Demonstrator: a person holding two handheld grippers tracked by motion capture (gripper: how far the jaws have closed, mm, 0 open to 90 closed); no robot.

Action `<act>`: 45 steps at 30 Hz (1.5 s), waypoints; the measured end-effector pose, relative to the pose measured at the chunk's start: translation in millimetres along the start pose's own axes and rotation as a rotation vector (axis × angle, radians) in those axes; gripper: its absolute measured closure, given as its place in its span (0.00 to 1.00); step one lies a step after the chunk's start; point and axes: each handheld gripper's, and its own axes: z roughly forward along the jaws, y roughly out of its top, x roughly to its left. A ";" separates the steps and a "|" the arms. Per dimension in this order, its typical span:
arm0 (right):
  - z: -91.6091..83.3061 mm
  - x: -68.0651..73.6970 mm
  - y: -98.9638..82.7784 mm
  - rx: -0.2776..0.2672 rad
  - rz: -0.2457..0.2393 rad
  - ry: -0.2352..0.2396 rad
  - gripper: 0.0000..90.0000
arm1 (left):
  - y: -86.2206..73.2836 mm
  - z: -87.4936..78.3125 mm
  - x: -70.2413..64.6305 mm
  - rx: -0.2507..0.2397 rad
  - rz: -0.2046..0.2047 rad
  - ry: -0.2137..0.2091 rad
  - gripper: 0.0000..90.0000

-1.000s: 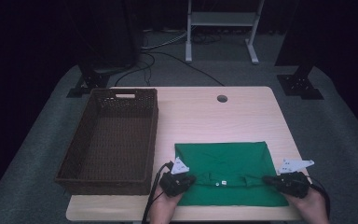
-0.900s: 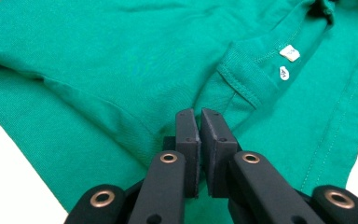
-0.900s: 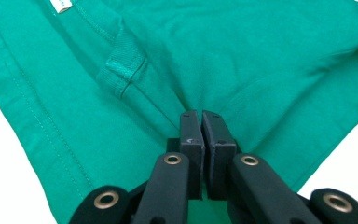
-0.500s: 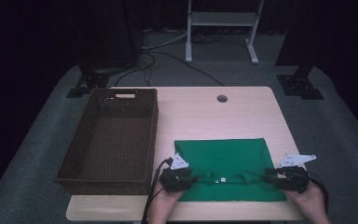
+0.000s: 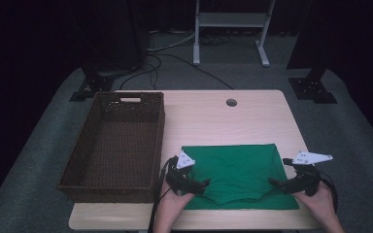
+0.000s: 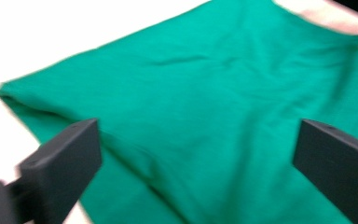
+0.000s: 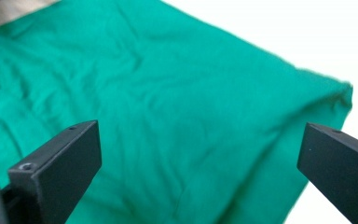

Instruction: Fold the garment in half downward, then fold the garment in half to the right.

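High view: green cloth (image 5: 238, 172) folded flat on table (image 5: 213, 116), near edge, right of basket (image 5: 114, 145). Left gripper (image 5: 198, 185) at cloth's left edge, right gripper (image 5: 277, 183) at right edge, both just opened wide.

Left gripper view: jaws apart over cloth, nothing clamped.

Right gripper view: jaws apart over cloth, nothing clamped.

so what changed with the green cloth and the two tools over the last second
Both tools have just been opening: the left tool and the right tool had been shut on the green cloth and have let it go, their jaws now wide with the cloth lying flat beneath. The hands barely shifted. The wicker basket and the table stayed as they were.
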 end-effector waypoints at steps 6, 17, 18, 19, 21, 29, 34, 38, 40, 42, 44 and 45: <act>17.5 -4.0 16.9 -0.020 -0.025 0.007 0.00 | 13.3 6.8 9.7 -0.017 0.012 0.036 0.00; 67.8 -10.8 31.8 0.043 -0.068 0.033 0.00 | 18.9 27.7 17.4 0.037 0.037 0.062 0.00; 71.3 -11.1 30.7 0.051 -0.072 0.038 0.00 | 18.3 27.5 17.7 0.035 0.033 0.064 0.00; 74.2 -11.1 29.1 0.060 -0.076 0.041 0.00 | 17.6 27.3 18.4 0.036 0.034 0.067 0.00; 79.8 -11.5 25.2 0.085 -0.079 0.042 0.00 | 15.7 27.2 20.1 0.040 0.033 0.075 0.00; 84.8 -8.2 22.9 0.124 -0.108 0.015 0.00 | 8.8 28.9 27.8 0.073 0.015 0.112 0.00; 84.7 -8.2 22.6 0.124 -0.108 0.014 0.00 | 4.3 29.0 32.1 0.076 0.003 0.130 0.00; 84.2 -8.2 22.1 0.124 -0.107 0.013 0.00 | 0.9 31.3 30.9 0.092 0.011 0.151 0.00; 83.7 -8.5 21.7 0.123 -0.107 0.012 0.00 | -0.7 32.2 30.9 0.094 0.007 0.154 0.00; 82.7 -9.0 21.0 0.124 -0.107 0.010 0.00 | -1.6 32.5 30.9 0.096 0.006 0.156 0.00; 81.4 -9.9 20.0 0.125 -0.105 0.009 0.00 | -2.0 32.4 31.2 0.095 0.002 0.157 0.00; 80.7 -10.5 19.5 0.124 -0.104 0.008 0.00 | -2.1 32.5 31.7 0.093 0.001 0.157 0.00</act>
